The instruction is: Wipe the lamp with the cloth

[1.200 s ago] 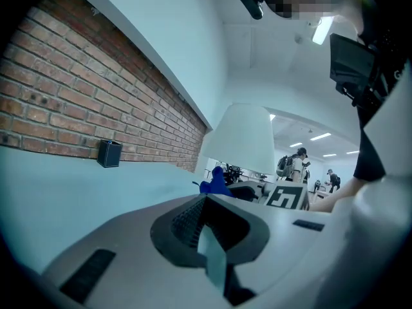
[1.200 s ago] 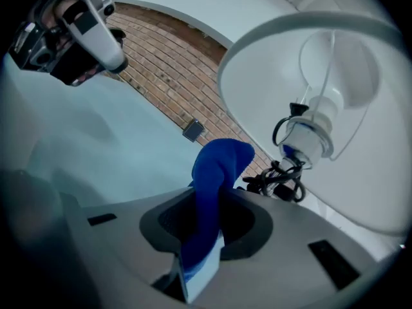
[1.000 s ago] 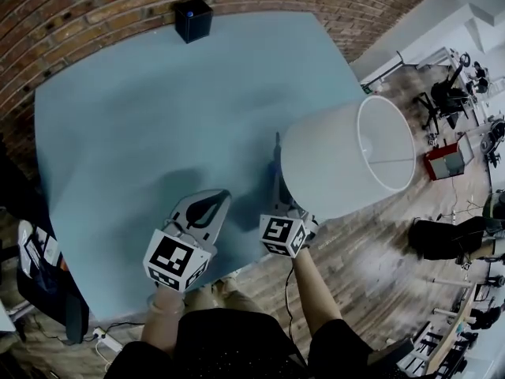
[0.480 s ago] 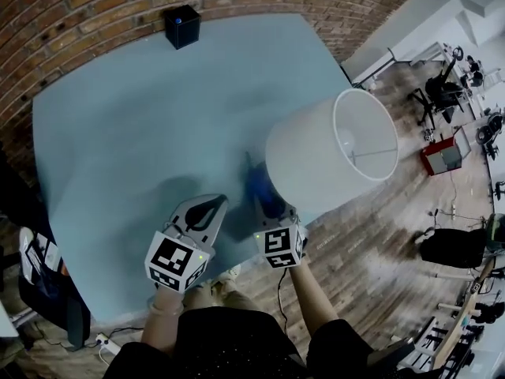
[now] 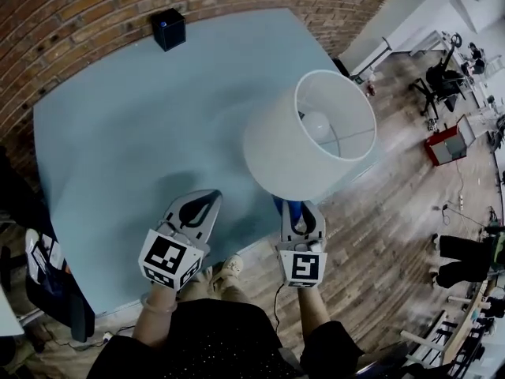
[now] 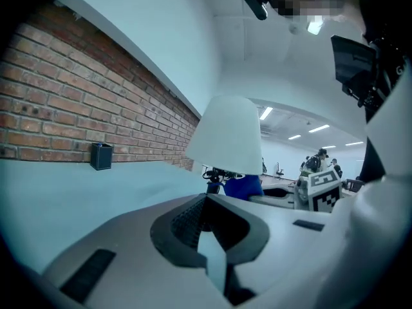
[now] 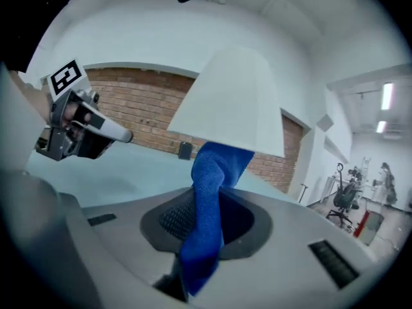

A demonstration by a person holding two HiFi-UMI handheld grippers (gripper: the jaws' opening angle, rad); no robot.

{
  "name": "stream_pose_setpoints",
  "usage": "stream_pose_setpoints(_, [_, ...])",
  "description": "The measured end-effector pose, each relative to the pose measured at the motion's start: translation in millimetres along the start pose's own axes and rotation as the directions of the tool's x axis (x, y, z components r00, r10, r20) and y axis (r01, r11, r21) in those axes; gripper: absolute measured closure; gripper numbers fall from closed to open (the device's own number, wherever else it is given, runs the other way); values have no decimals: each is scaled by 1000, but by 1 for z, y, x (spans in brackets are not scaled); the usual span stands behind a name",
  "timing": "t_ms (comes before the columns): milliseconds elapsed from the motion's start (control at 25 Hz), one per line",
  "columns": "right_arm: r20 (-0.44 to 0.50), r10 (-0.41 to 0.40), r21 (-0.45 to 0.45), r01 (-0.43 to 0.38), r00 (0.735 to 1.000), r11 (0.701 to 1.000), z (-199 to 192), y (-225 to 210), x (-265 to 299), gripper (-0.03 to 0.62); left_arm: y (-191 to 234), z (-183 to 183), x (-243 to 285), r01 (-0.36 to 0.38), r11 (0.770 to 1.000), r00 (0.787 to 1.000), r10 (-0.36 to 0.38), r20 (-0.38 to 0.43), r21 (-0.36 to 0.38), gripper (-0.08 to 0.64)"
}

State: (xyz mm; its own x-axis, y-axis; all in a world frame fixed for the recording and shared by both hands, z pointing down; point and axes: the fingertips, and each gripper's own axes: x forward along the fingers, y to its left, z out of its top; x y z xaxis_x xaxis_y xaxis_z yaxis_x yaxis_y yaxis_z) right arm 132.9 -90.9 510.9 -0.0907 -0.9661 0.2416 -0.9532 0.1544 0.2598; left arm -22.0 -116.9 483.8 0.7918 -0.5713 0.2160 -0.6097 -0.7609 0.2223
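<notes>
Where the head view looks down through the open top of the white lamp (image 5: 272,152) shade, a single bulb (image 5: 316,122) shows inside; neither gripper view shows it. The lamp stands on a pale blue desk (image 5: 118,133), near its front right edge. The right tongs (image 5: 299,209) sit just in front of the lamp, pinching a blue cloth (image 7: 207,205). Only the right gripper view shows the cloth's run: it rises from between the jaws up to the shade's lower rim, though contact there cannot be made out. The left gripper view alone shows a dark fitting (image 6: 215,174) under the shade, with the cloth just beside it. The left tongs (image 5: 213,198) are over the desk to the left of the lamp, tips pressed together with nothing between them. By count: one lamp, one cloth, two tongs, and one small black box (image 5: 168,28) at the far desk edge by a brick wall (image 5: 79,6).
</notes>
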Motion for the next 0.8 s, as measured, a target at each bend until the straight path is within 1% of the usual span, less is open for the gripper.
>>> stream_pose_setpoints(80, [37,-44,28,43,998,999,3,-11,7,511,-1,3,-1,-15,1000,1000,15,16,-6,551])
stream_pose_setpoints(160, [51,-70,36,68,996,997,4,-18,17,511,-4,6,-1,-22,1000,999,22,26,-18,551])
stream_pose_setpoints(240, [51,-79,47,76,996,996,2,-22,27,511,-8,7,0,-22,1000,999,23,26,-17,551])
stream_pose_setpoints(360, [33,-66,67,63,997,996,-7,-20,41,511,-11,5,1,-28,1000,1000,28,15,-4,551])
stream_pose_setpoints(480, [-14,-46,48,47,999,998,-23,-16,53,511,-14,2,2,-35,999,999,35,9,-5,551])
stream_pose_setpoints(640, [-111,-16,32,20,994,999,-53,-13,65,511,-18,2,3,-44,999,999,44,14,-4,551])
stream_pose_setpoints(720, [-169,10,19,-6,986,1000,-67,-9,69,511,-19,1,2,-50,999,999,50,14,-8,551])
stream_pose_setpoints(800, [-232,46,-4,-48,972,999,-78,-3,73,511,-19,0,2,-54,999,998,54,10,-9,552])
